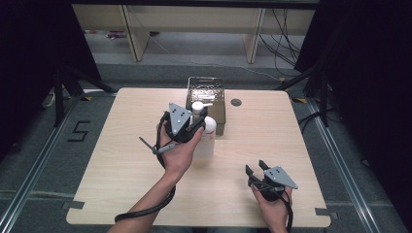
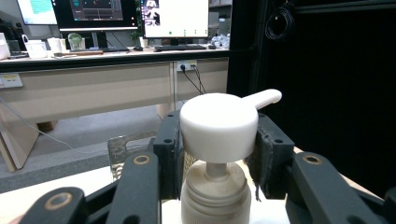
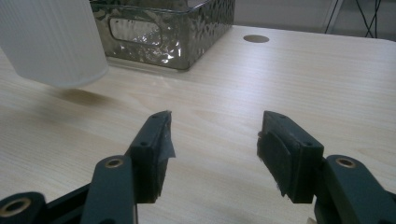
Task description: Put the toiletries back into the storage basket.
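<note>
Pale wood-grain tabletop (image 1: 121, 165) stood on a grey floor between black curtains, with beige desk legs behind it at twelve o'clock. Near the table's middle, the left gripper (image 1: 197, 127) was clamped on the white pump head (image 2: 219, 126) of a white plastic pump bottle (image 1: 205, 138). In the left gripper view the black jaws pressed that head from both flanks, the spout pointing off toward two o'clock and the ribbed collar showing below. The right gripper view showed the bottle's ribbed frosted base (image 3: 51, 42) hanging clear of the wood, its shadow beneath.

Just past the bottle, at twelve o'clock from it, sat a smoky clear plastic basket with a dimpled wall and a cut-out handle (image 1: 217, 109); whether the two touched could not be told. A small round hole in the tabletop (image 1: 236, 102) lay at three o'clock of the basket. A floor marking of the figure five (image 1: 80, 131) lay off the table at nine o'clock.

At five o'clock of the bottle and well apart from it, the right gripper (image 1: 256, 168) rested low over the wood, its jaws spread wide with nothing between them. Black cable (image 1: 145, 209) trailed from the left gripper past the person's forearm.
</note>
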A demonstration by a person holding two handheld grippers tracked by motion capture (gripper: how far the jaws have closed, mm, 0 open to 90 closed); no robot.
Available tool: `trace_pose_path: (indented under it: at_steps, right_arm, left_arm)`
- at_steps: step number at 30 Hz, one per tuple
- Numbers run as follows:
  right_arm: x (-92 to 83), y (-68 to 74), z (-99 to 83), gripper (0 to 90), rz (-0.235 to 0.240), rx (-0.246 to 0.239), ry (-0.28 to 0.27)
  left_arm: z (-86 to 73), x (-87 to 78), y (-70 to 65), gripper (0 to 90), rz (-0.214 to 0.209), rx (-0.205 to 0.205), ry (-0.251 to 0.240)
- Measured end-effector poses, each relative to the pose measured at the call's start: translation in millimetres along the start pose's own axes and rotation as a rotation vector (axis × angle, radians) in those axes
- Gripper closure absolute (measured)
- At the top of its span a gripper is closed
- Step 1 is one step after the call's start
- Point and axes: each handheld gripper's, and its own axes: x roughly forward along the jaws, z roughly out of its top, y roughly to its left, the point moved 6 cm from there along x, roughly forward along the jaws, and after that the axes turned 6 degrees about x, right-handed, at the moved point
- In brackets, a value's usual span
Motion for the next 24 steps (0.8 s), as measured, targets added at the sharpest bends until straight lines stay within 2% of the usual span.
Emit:
trace_pose_path:
  at_steps: [13,15,16,21,24]
  right_arm:
    - [-0.3,-0.7,0.5,44.3,-0.006,-0.014,-0.003]
    - [-0.3,-0.8,0.4,44.3,-0.006,-0.014,-0.002]
    - [-0.5,0.5,-0.2,44.3,-0.003,0.003,0.005]
    - [-0.1,-0.8,0.5,44.2,-0.004,-0.014,-0.005]
    - [0.0,0.0,0.1,44.2,0.001,-0.001,-0.001]
  left_arm:
    - [10.4,4.0,7.3,59.3,0.016,0.002,-0.011]
    - [11.6,4.4,8.4,59.3,0.017,0.005,-0.011]
    - [12.1,4.7,8.6,59.3,0.018,0.001,-0.014]
    - [14.4,6.2,10.5,59.3,0.022,0.001,-0.016]
    - [16.2,7.1,11.4,59.3,0.026,0.001,-0.018]
